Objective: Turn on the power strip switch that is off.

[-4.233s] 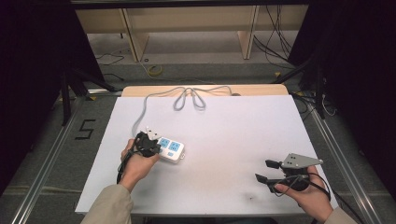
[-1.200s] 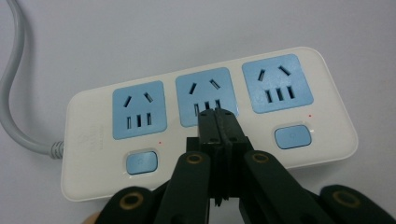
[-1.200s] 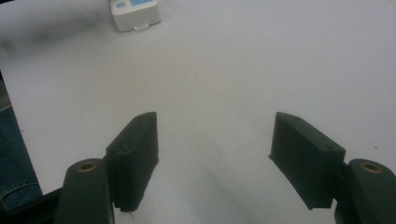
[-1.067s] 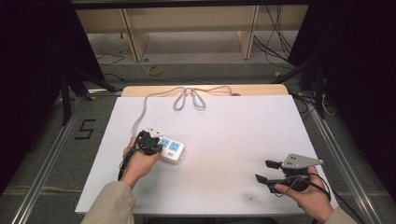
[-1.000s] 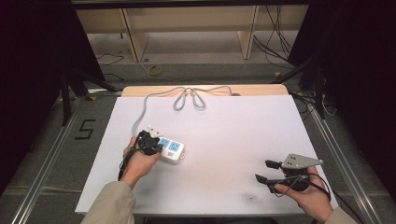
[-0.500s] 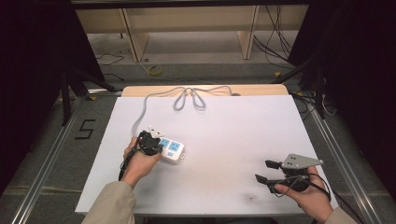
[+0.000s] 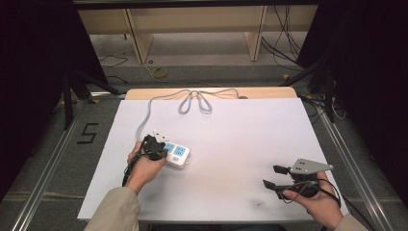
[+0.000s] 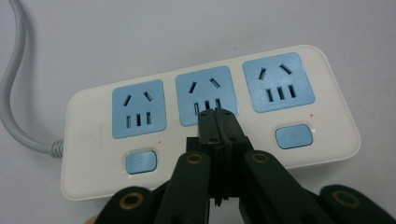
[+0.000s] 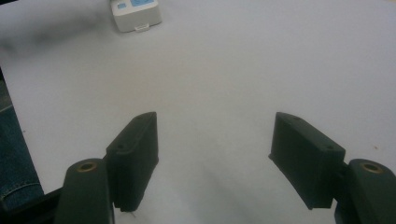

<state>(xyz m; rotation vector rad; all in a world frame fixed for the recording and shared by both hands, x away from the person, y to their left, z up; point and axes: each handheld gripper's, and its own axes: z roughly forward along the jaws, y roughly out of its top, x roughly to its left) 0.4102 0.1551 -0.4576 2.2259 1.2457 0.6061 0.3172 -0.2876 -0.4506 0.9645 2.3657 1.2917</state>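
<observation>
Your left gripper (image 8: pixel 217 122) has its jaws clenched together with nothing between them, the tips resting over the middle socket of the power strip (image 8: pixel 210 121). The strip lies flat on the left part of the white tabletop (image 7: pixel 240 139), its grey cord (image 7: pixel 149 108) running toward the far edge. Your right gripper (image 9: pixel 212 158) sits well apart at the near right, jaws released and empty.
</observation>
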